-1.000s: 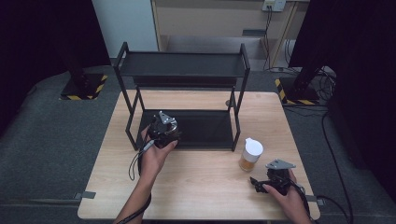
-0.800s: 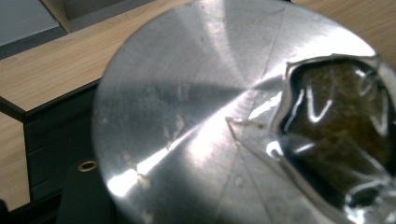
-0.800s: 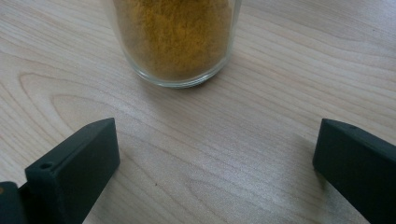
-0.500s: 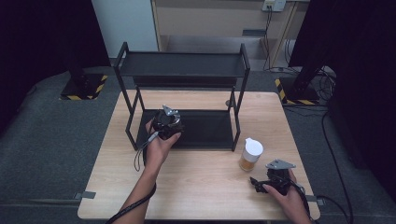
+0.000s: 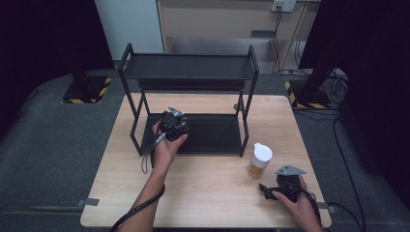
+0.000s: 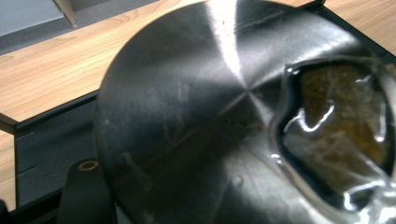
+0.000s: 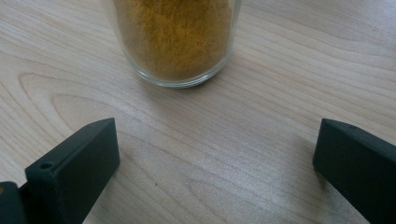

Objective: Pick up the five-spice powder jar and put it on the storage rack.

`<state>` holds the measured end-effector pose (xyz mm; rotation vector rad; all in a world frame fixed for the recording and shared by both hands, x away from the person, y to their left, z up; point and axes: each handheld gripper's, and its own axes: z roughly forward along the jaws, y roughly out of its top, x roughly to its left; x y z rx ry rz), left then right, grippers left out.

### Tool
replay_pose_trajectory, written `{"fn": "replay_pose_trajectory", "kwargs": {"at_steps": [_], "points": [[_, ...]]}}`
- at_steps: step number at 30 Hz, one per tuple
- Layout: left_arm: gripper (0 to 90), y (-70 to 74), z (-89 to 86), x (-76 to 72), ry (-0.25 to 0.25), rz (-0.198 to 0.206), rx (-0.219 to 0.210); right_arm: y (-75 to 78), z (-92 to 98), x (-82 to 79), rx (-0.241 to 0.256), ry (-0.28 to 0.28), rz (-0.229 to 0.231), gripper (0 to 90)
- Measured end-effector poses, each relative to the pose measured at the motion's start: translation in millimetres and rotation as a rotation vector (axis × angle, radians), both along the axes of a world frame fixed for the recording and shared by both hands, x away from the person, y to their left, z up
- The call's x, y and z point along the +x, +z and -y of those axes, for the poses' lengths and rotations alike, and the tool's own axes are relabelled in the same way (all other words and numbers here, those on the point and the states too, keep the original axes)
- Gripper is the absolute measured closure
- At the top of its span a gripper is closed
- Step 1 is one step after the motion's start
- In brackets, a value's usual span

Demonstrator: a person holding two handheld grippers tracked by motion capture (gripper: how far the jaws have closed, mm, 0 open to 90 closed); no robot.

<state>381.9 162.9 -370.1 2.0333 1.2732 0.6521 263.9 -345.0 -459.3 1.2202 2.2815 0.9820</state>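
step: black-lidded jar (image 6: 196, 116) held clamped in left gripper (image 5: 173, 122) over rack's lower shelf (image 5: 212, 135) — being set down | right gripper (image 5: 279, 187) spread wide near spice jar (image 5: 259, 160) — closing around it judged next

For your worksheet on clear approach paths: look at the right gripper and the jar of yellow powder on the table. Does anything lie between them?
Nothing visible does. The right gripper has its jaws wide apart, with bare table leading to the jar of yellow powder.
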Motion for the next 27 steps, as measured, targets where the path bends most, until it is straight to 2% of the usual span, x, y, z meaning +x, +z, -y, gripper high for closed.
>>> {"fn": "replay_pose_trajectory", "kwargs": {"at_steps": [5, 27], "points": [[29.7, -4.8, -1.4, 5.1, 0.011, -0.017, -0.015, 0.1, 0.0, 0.0, 0.000, 0.000, -0.001, 1.5], [29.7, -28.3, -9.2, 10.0, 0.037, -0.056, -0.009, 0.0, 0.0, 0.0, 0.000, 0.000, 0.000, 1.5]]}}
